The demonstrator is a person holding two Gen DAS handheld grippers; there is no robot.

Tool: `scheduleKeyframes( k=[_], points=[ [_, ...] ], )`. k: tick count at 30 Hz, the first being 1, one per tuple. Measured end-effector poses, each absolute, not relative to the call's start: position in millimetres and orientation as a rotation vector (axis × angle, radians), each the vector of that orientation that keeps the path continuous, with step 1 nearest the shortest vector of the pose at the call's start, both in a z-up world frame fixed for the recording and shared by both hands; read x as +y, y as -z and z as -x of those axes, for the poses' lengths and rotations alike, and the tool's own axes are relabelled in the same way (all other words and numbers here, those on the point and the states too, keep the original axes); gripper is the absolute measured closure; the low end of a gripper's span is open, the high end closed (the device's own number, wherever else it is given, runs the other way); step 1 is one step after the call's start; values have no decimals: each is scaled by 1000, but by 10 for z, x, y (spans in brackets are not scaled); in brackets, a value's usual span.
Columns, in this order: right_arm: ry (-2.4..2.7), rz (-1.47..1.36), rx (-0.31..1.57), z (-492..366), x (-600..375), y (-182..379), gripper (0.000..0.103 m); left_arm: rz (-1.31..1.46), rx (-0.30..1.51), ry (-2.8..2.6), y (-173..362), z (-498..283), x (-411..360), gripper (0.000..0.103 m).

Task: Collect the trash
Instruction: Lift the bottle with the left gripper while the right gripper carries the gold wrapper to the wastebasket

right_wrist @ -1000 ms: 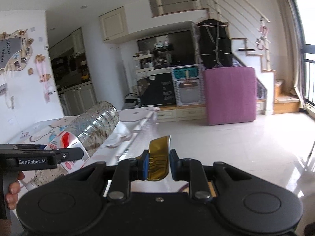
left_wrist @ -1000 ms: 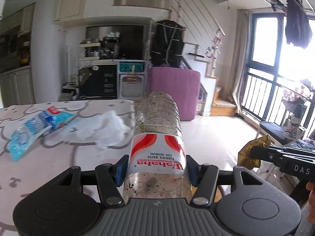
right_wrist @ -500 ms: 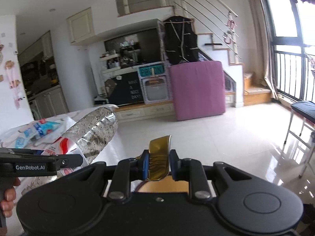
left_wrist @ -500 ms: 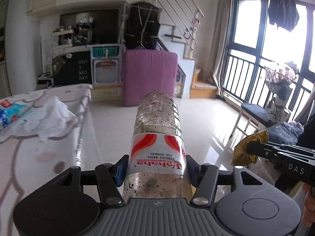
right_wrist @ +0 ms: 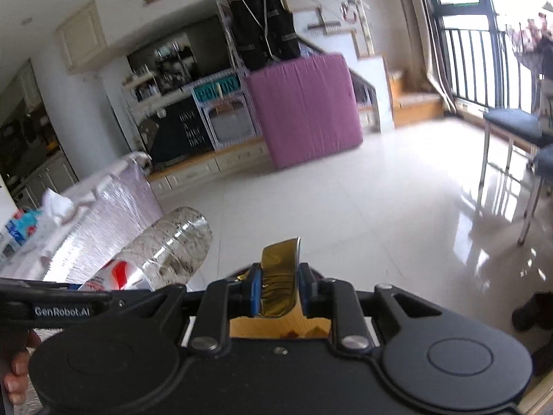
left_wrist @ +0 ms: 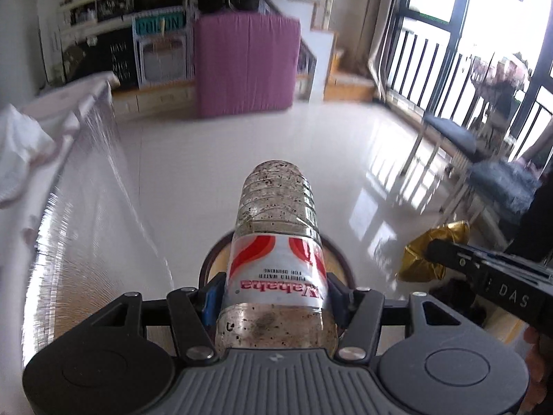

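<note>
My left gripper (left_wrist: 274, 297) is shut on a dirty clear plastic bottle (left_wrist: 276, 235) with a red and white label, held out over the floor. Below it shows a round bin (left_wrist: 212, 259) with a dark rim and tan inside. My right gripper (right_wrist: 278, 290) is shut on a crumpled gold foil wrapper (right_wrist: 280, 273). The wrapper also shows in the left wrist view (left_wrist: 428, 256), right of the bottle. The bottle also shows in the right wrist view (right_wrist: 169, 245), at the left. The tan bin inside (right_wrist: 249, 326) lies just under the right gripper.
The table (left_wrist: 69, 228) with its shiny cover runs along the left, with white crumpled tissue (left_wrist: 17, 148) on it. A blue packet (right_wrist: 17, 228) lies on it too. A purple mat (left_wrist: 245, 62) stands at the far wall. Chairs (left_wrist: 459, 141) stand at the right by the window.
Both grippers have swung right, away from the table, and tilted down toward the floor. The bin has come into view beneath them. Both holds are unchanged.
</note>
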State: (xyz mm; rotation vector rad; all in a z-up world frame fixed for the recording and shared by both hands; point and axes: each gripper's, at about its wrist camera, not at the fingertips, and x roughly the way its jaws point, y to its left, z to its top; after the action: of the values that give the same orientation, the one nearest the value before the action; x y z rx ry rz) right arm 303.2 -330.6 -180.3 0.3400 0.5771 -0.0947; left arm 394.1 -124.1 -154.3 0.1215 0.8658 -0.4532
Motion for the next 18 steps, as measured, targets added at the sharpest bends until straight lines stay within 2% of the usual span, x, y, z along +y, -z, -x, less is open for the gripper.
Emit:
scheduleKeyframes(
  k=[12, 18],
  points=[
    [90, -449, 747, -3626, -3355, 2462, 81, -161, 1176, 450, 2401, -4739, -1471, 43],
    [41, -482, 855, -3849, -3318, 2700, 81, -201, 1259, 472, 2801, -5011, -1585, 43]
  ],
)
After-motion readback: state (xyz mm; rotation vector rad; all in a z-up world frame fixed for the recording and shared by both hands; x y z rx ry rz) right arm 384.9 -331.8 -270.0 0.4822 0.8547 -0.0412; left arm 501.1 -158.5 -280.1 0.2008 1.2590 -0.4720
